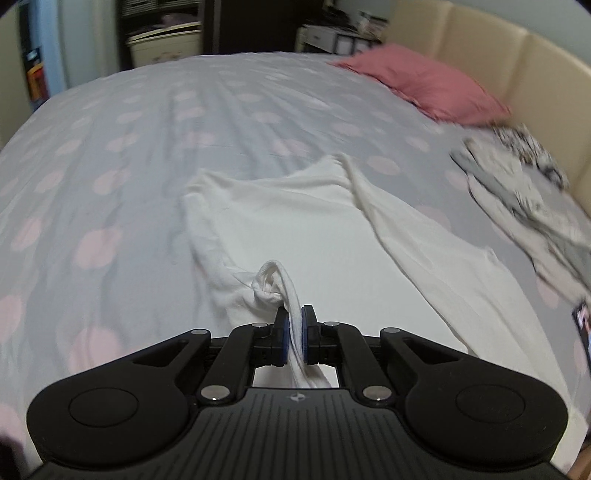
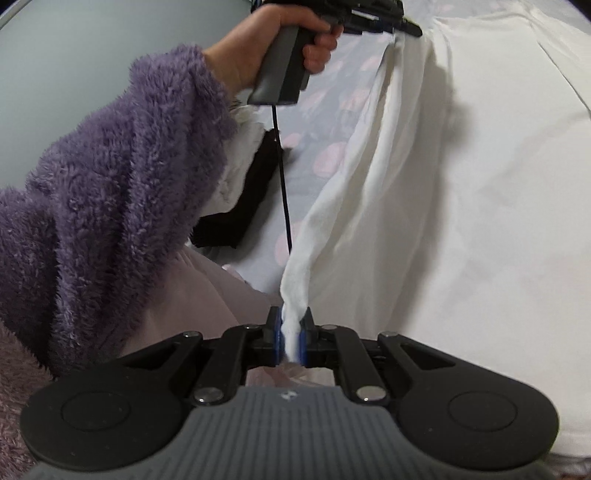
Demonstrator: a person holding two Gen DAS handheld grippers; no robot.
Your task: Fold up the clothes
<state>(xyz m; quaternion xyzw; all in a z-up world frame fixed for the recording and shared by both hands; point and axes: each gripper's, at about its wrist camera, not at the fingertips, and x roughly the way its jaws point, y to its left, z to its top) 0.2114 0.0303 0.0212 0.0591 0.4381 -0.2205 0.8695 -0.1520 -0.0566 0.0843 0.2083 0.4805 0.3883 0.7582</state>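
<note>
A white garment [image 1: 295, 221] lies spread on the bed, its far end toward the pillow. My left gripper [image 1: 294, 317] is shut on a bunched edge of it at the near end. In the right wrist view the same white garment [image 2: 443, 166] stretches between both grippers. My right gripper [image 2: 290, 325] is shut on another bunched edge of it. The left gripper [image 2: 373, 22] shows at the top of that view, held by a hand [image 2: 266, 48] in a fuzzy purple sleeve [image 2: 118, 166], with cloth hanging from it.
The bed sheet [image 1: 129, 147] is pale grey with pink dots. A pink pillow [image 1: 424, 83] lies at the far right by a cream headboard [image 1: 517, 66]. A patterned grey-and-white pile of clothes [image 1: 524, 184] sits at the right. Dark furniture [image 1: 166, 33] stands beyond the bed.
</note>
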